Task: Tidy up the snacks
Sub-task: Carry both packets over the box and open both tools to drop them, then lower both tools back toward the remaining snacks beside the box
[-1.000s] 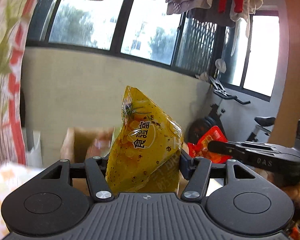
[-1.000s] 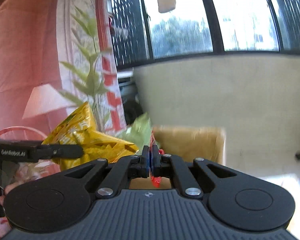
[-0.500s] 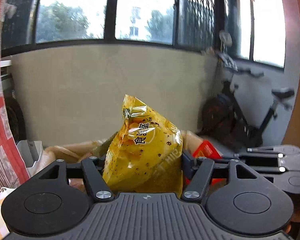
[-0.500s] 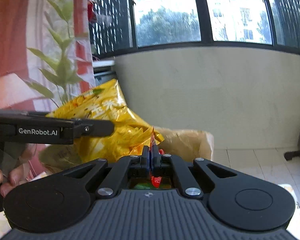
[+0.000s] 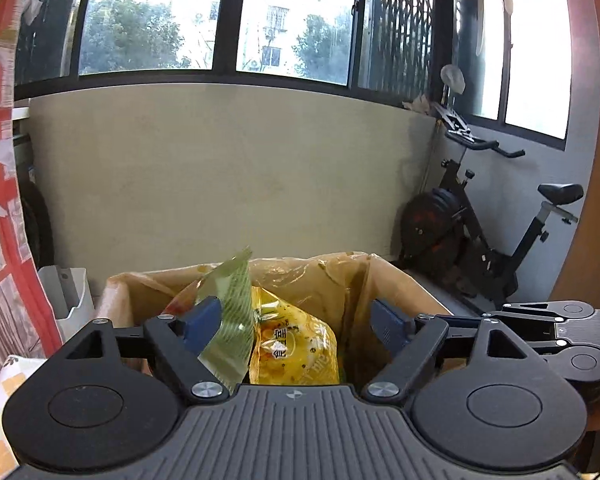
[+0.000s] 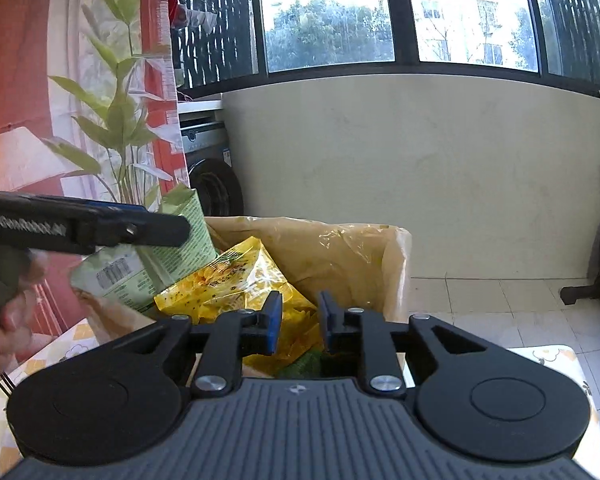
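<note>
A cardboard box lined with plastic film (image 5: 388,280) (image 6: 364,248) holds several snack bags. A yellow snack bag (image 5: 292,352) (image 6: 236,280) lies inside it. A green bag (image 5: 228,320) (image 6: 156,256) stands tilted at the box's left side. My left gripper (image 5: 296,320) is open and empty above the box, the green bag against its left pad. My right gripper (image 6: 298,320) is open and empty over the box's near edge. The red packet is not in view.
The box stands on a table with a yellow-checked cloth (image 6: 540,360). An exercise bike (image 5: 492,232) stands at the right. A patterned curtain (image 5: 0,200) hangs at the left, with a washing machine (image 6: 208,176) behind it. The right gripper's body shows at the left wrist view's right edge (image 5: 556,328).
My left gripper opened and let go of the yellow bag, which now lies in the box. My right gripper opened and released the red packet. Both views moved closer over the box.
</note>
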`<action>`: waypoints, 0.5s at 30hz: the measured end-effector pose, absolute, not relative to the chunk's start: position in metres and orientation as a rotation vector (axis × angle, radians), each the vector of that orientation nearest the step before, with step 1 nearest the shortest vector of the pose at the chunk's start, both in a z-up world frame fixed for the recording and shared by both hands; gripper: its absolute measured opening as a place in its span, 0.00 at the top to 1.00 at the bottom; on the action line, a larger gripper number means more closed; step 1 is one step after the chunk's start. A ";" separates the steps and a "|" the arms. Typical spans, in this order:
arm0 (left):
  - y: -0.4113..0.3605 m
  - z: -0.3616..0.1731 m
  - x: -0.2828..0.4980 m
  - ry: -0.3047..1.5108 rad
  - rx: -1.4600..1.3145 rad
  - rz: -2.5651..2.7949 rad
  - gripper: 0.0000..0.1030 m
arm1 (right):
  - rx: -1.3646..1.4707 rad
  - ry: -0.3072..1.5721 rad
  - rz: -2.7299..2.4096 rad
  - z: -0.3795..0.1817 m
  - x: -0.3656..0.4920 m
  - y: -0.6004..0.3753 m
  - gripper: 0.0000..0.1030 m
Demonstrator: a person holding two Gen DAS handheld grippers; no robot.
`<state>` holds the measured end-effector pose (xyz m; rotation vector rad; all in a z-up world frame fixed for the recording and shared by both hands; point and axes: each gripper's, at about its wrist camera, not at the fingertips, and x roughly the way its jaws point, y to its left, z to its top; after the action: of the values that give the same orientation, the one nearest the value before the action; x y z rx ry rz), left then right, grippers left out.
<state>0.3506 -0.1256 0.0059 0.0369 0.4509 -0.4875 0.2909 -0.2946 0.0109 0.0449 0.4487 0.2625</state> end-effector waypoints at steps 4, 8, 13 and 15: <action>-0.107 0.004 0.325 0.436 0.051 -0.475 0.18 | 0.017 0.424 0.282 0.009 0.268 -0.296 0.76; -0.086 -0.005 0.298 0.441 0.066 -0.442 0.16 | -0.016 0.392 0.309 0.004 0.246 -0.296 0.76; -0.060 -0.024 0.269 0.438 0.031 -0.368 0.13 | -0.045 0.383 0.338 -0.013 0.220 -0.301 0.73; -0.054 -0.033 0.259 0.416 0.032 -0.308 0.13 | -0.044 0.389 0.331 -0.023 0.215 -0.306 0.73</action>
<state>0.2592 -0.0541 -0.0329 0.0319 0.4159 -0.3082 0.2150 -0.3055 -0.0226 -0.0436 0.3889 0.3307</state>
